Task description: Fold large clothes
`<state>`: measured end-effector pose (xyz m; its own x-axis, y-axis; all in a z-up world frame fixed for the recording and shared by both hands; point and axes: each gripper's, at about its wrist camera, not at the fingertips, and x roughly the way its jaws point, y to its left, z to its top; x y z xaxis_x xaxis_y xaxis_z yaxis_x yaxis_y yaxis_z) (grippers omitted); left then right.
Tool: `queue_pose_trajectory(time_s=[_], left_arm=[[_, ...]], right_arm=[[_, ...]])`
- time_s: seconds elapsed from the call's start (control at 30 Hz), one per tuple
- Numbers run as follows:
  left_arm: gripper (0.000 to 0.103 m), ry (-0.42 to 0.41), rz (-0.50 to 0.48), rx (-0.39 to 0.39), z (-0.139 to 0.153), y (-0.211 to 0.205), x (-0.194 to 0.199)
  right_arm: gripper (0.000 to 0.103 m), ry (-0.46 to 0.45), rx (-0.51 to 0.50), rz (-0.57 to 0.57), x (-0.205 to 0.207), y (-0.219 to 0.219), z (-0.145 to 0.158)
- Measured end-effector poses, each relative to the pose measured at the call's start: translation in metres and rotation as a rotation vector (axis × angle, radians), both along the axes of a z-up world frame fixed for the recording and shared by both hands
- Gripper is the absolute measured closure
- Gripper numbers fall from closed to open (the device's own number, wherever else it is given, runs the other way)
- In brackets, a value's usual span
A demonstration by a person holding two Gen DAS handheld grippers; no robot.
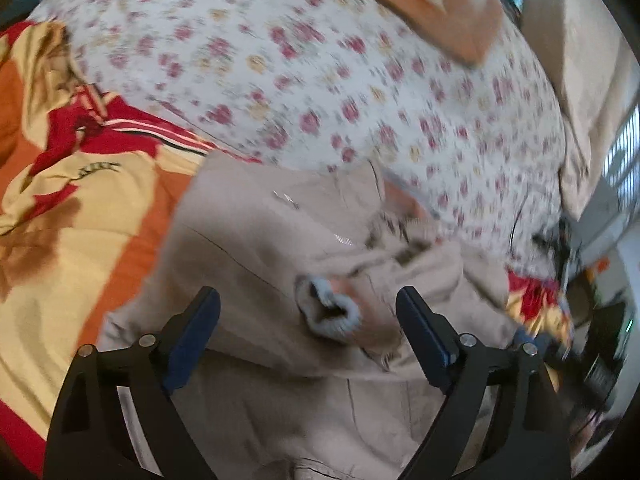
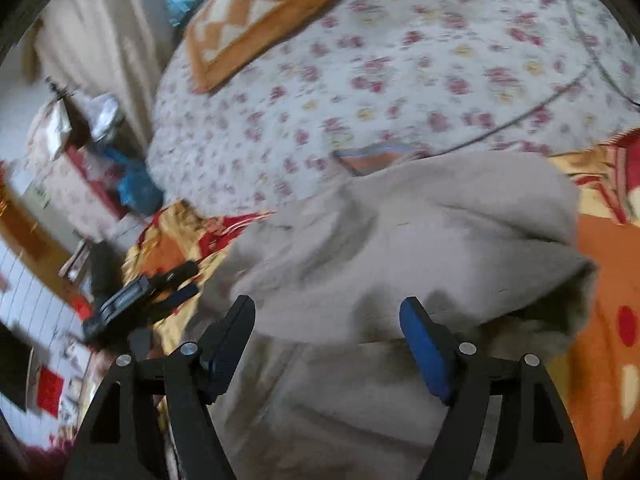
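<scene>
Lying on one bedsheet (image 1: 360, 92): one beige garment (image 1: 256, 248), two wide-open tongs above.

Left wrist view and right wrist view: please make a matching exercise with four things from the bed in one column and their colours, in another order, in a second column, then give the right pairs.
Things:
1. coat
2. sheet
3. cushion
4. cuff

Colours:
A. orange and cream checks
B. light blue edge
C. white with red flowers
D. plain beige

Pairs: 1-D, 2-C, 3-A, 4-B
</scene>
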<state>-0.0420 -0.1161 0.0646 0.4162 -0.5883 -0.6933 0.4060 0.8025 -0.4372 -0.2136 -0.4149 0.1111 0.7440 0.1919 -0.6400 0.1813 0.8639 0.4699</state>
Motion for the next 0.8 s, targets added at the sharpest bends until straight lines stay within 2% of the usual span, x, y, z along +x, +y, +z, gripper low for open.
queue_pose_trajectory(time_s=[0.17, 0.27, 0.3, 0.33, 0.37, 0.4, 0.43, 0.47, 0.53, 0.6, 0.7, 0.8], left_arm=[[0.013, 0.032, -0.05, 0.067, -0.015, -0.03, -0.005], [0.014, 0.041, -0.026, 0.027, -0.018, -0.034, -0.001], [0.035, 0.04, -0.01, 0.006, -0.016, -0.033, 0.0], [0.083, 0.036, -0.018, 0.012, -0.014, -0.035, 0.001], [0.091, 0.024, -0.026, 0.055, -0.012, -0.039, 0.002], [0.092, -0.01, -0.021, 0.105, -0.005, -0.04, 0.001], [0.096, -0.035, -0.027, 0.094, 0.004, -0.037, 0.001], [0.097, -0.05, -0.029, 0.068, 0.012, -0.032, 0.001], [0.097, -0.104, 0.017, 0.027, 0.032, -0.013, 0.006], [0.098, -0.129, 0.076, 0.022, 0.04, 0.003, 0.016], [0.098, -0.06, 0.149, 0.023, 0.025, 0.022, 0.034], [0.098, -0.006, 0.185, 0.031, 0.008, 0.028, 0.045]], right_arm=[[0.025, -0.028, 0.058, -0.102, -0.012, -0.033, -0.002], [0.025, -0.021, 0.03, -0.134, -0.011, -0.039, -0.002], [0.025, -0.022, 0.018, -0.143, -0.012, -0.041, -0.001], [0.025, -0.028, 0.0, -0.162, -0.014, -0.044, 0.002], [0.025, -0.037, -0.018, -0.181, -0.018, -0.045, 0.004], [0.024, -0.045, -0.046, -0.214, -0.023, -0.049, 0.007], [0.023, -0.043, -0.069, -0.242, -0.029, -0.052, 0.008], [0.023, -0.03, -0.093, -0.272, -0.033, -0.055, 0.009], [0.022, 0.023, -0.135, -0.342, -0.041, -0.065, 0.006], [0.022, 0.083, -0.144, -0.375, -0.045, -0.073, 0.0], [0.021, 0.104, -0.14, -0.349, -0.047, -0.075, 0.0], [0.021, 0.133, -0.195, -0.255, -0.041, -0.06, 0.001]])
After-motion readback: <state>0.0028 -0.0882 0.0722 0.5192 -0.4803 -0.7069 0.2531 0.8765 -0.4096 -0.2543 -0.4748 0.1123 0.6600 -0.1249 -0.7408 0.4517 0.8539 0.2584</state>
